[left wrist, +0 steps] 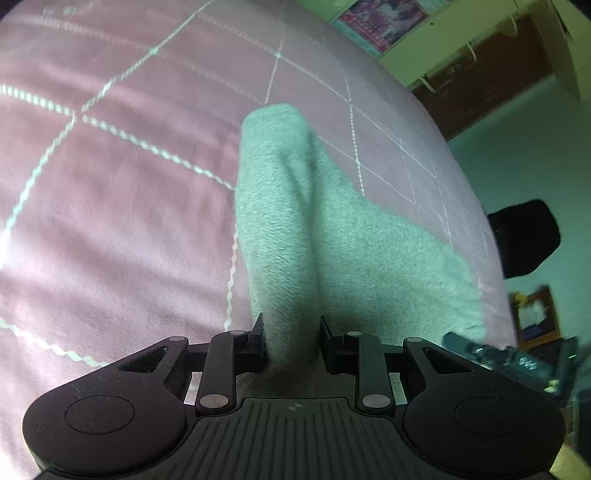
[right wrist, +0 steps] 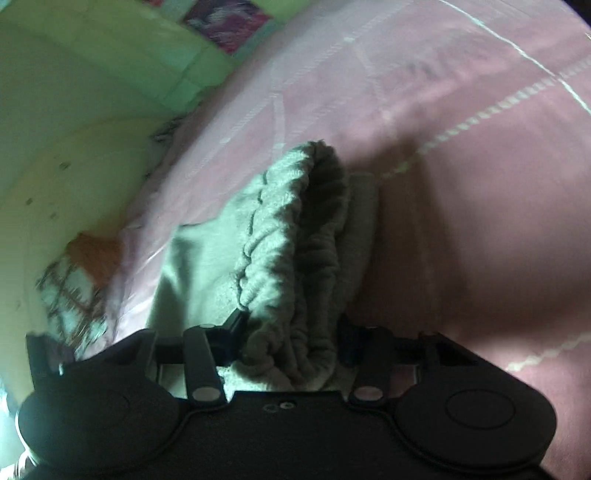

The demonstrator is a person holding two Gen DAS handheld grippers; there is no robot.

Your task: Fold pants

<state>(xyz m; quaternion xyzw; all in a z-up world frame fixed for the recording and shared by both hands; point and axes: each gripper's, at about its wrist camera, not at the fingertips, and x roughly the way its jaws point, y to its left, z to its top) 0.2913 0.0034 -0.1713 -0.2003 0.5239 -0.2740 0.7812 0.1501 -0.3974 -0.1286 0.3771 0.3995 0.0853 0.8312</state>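
Left gripper (left wrist: 291, 339): your jaws are clamped on a raised ridge of the pants (left wrist: 295, 221); the grey cloth fills the gap from one pad to the other.
Right gripper (right wrist: 291, 332): you have the gathered elastic waistband (right wrist: 295, 236) pinched between the jaws, bunched in thick folds against both pads.
Pants: grey fleece, lying on the pink bedspread (left wrist: 110, 203). In the left view a fold runs away from your jaws to a rounded end, with a flat part spread out to the right of it. In the right view more grey cloth lies flat to the left of the waistband.
Bed edge, left view: the bedspread ends close to the right of the pants; past it you see a teal wall and a black chair (left wrist: 524, 240).
Bed edge, right view: the spread drops away to your left, just beyond the flat cloth, with a pale green wall (right wrist: 74, 92) behind it and a checked cloth (right wrist: 70, 295) low down by the edge.
Open room: wide bare bedspread to the left of the left gripper and to the right of the right gripper, crossed by white stitched lines.
Writing: a poster (left wrist: 384, 18) hangs on the far wall; its lettering is too blurred for you to read. No brand shows on the pants.
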